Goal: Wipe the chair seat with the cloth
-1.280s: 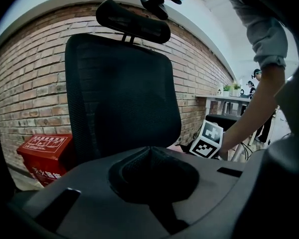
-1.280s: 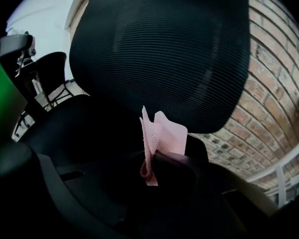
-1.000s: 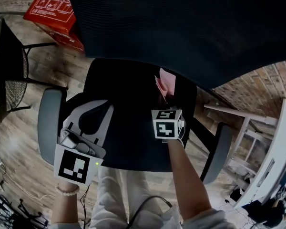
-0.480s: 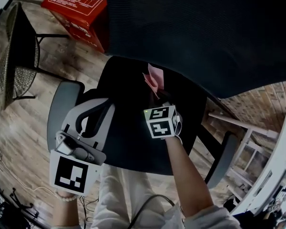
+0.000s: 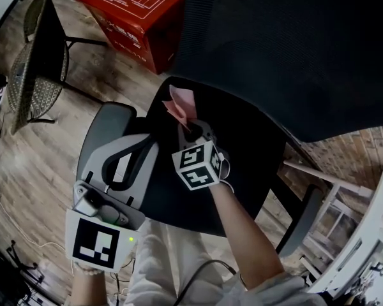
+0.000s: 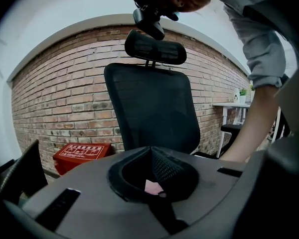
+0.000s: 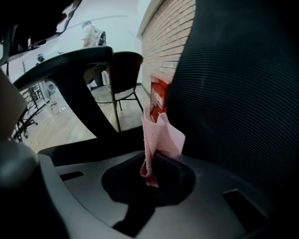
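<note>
Right gripper (image 5: 190, 130): clenched on the cloth (image 5: 180, 103). In the right gripper view the jaws meet on a bunched fold, and the rest of the cloth stands up free past the tips.
Left gripper (image 5: 135, 153): jaws together on nothing, held low over the grey armrest (image 5: 104, 130) on my left, clear of the work.
Cloth, position: over the far left corner of the chair seat (image 5: 246, 146), close under the backrest (image 5: 293, 50). I cannot tell whether it touches the seat.
Cloth, handling (judgement): thin, pink, very light and soft. It keeps a crumpled fold but would flop under any push. No breakage risk. The risk is that it slides out of a small pinch.
Grip point (judgement): the present hold is on a narrow gathered edge. That is good for carrying and poor for wiping, since little fabric sits under the jaws. A deeper bite near the middle would leave a pad to press flat.
Seat surface (judgement): dark and matte, likely a textile that drags on the cloth, so strokes need light pressure.
Background: red box (image 5: 131, 8) on the floor behind.
</note>
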The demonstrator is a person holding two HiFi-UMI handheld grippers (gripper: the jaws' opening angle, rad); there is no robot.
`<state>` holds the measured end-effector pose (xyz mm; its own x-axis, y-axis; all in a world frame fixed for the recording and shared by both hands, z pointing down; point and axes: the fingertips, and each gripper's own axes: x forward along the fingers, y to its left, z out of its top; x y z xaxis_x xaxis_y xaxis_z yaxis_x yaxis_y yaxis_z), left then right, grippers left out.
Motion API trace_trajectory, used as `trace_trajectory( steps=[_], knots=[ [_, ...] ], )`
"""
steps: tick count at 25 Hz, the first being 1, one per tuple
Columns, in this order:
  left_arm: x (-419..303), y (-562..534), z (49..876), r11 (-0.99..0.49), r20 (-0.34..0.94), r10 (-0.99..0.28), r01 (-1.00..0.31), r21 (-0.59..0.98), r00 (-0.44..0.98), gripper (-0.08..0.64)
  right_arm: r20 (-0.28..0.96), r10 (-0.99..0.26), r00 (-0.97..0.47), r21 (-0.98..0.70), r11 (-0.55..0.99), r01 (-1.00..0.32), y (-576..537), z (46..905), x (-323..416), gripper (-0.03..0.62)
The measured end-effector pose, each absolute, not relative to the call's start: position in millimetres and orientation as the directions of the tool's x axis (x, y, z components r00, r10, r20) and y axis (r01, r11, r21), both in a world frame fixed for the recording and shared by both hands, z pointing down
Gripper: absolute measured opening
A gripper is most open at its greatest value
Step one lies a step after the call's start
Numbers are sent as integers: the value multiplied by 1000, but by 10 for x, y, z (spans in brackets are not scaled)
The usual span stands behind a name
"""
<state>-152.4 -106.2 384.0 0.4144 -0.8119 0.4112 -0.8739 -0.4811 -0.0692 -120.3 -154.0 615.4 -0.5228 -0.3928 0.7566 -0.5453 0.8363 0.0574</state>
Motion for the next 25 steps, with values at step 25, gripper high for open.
trace_trajectory(
  steps=[25],
  knots=[
    [-1187, -996, 3969, -559, 411, -767, -827, -50, 493, 18, 801, -465, -376, 119, 740, -662, -1275, 6342, -395, 54]
  ],
)
